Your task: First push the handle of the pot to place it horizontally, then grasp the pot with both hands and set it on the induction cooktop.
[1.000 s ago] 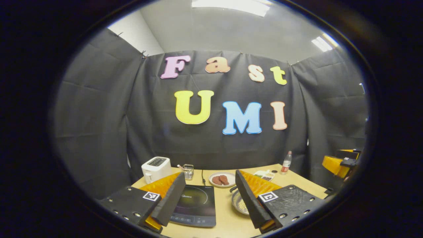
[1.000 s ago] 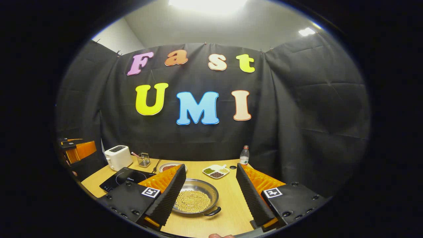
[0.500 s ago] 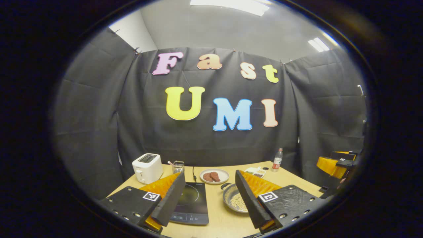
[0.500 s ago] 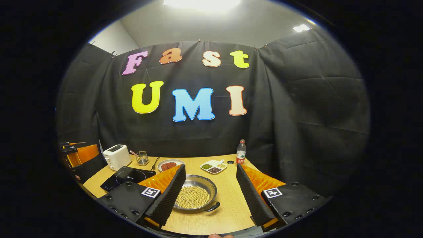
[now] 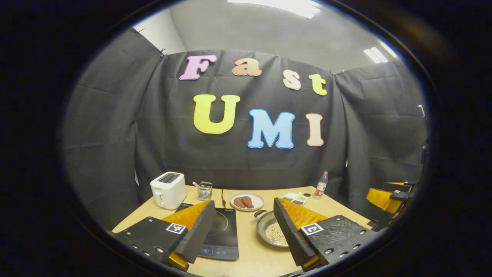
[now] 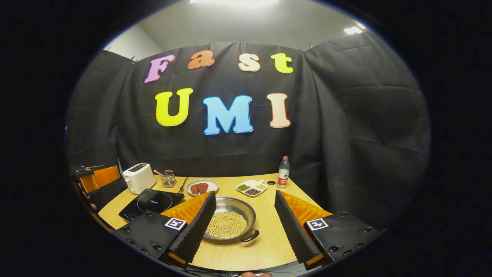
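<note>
A steel pot (image 6: 230,220) holding pale beans sits on the wooden table (image 6: 269,231). Its dark handle (image 6: 249,236) points toward the near right in the right gripper view. My right gripper (image 6: 244,199) hovers open above the table's near edge, the pot just ahead between its fingers and untouched. The black induction cooktop (image 6: 152,201) lies left of the pot. In the left gripper view my left gripper (image 5: 243,206) is open over the cooktop (image 5: 222,231), and its right finger hides part of the pot (image 5: 268,231).
Along the back stand a white toaster (image 6: 138,177), a wire holder (image 6: 168,179), a plate of meat (image 6: 201,187), a divided dish (image 6: 251,188) and a bottle (image 6: 283,177). The other gripper (image 5: 386,194) shows far right in the left gripper view.
Both views have shifted so more of the tabletop shows and the objects sit a little farther off. Both grippers stay open; the pot has not moved on the table.
</note>
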